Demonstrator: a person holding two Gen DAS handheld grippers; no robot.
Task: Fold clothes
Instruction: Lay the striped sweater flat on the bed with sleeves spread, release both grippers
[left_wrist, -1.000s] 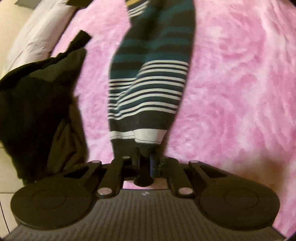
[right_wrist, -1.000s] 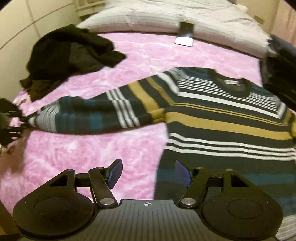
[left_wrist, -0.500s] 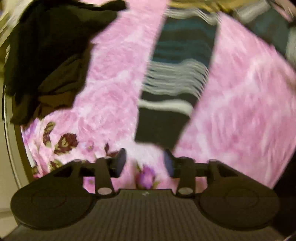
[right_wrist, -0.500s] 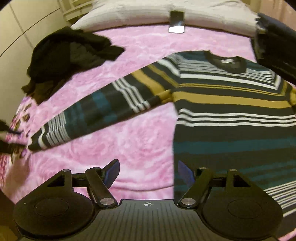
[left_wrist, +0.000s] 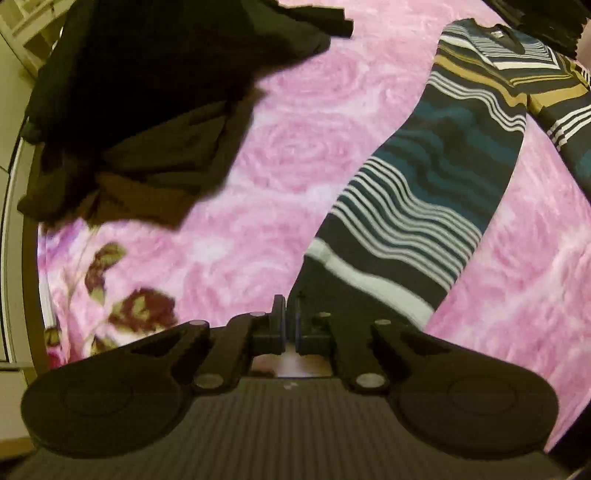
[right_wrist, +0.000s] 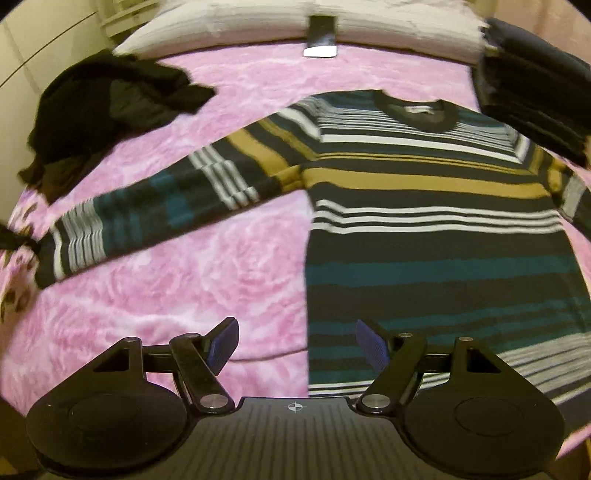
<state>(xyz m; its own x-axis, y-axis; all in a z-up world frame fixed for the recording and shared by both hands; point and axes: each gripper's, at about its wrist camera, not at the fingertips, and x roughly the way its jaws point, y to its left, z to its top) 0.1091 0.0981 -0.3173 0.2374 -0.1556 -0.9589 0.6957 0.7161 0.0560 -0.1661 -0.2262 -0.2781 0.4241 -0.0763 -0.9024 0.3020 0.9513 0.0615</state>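
A striped sweater (right_wrist: 424, 206) in dark, teal, white and mustard lies flat on the pink bedspread (right_wrist: 192, 288), neck toward the pillows. Its left sleeve (left_wrist: 417, 199) stretches out to the left. My left gripper (left_wrist: 290, 317) is shut at the dark cuff edge (left_wrist: 332, 291); the cuff seems pinched between the jaws, though the contact is partly hidden. In the right wrist view the left gripper (right_wrist: 14, 240) shows at the sleeve end. My right gripper (right_wrist: 297, 341) is open and empty, above the sweater's lower left hem edge.
A heap of dark clothes (left_wrist: 147, 92) lies left of the sleeve; it also shows in the right wrist view (right_wrist: 107, 114). A stack of folded dark clothes (right_wrist: 535, 99) sits at the far right. Pillows (right_wrist: 295, 22) and a dark phone-like object (right_wrist: 321, 35) lie at the head of the bed.
The left gripper let go of the sleeve cuff, opened, then closed again at the cuff. The sleeve now lies flat on the bedspread. The right gripper stayed open over the hem.
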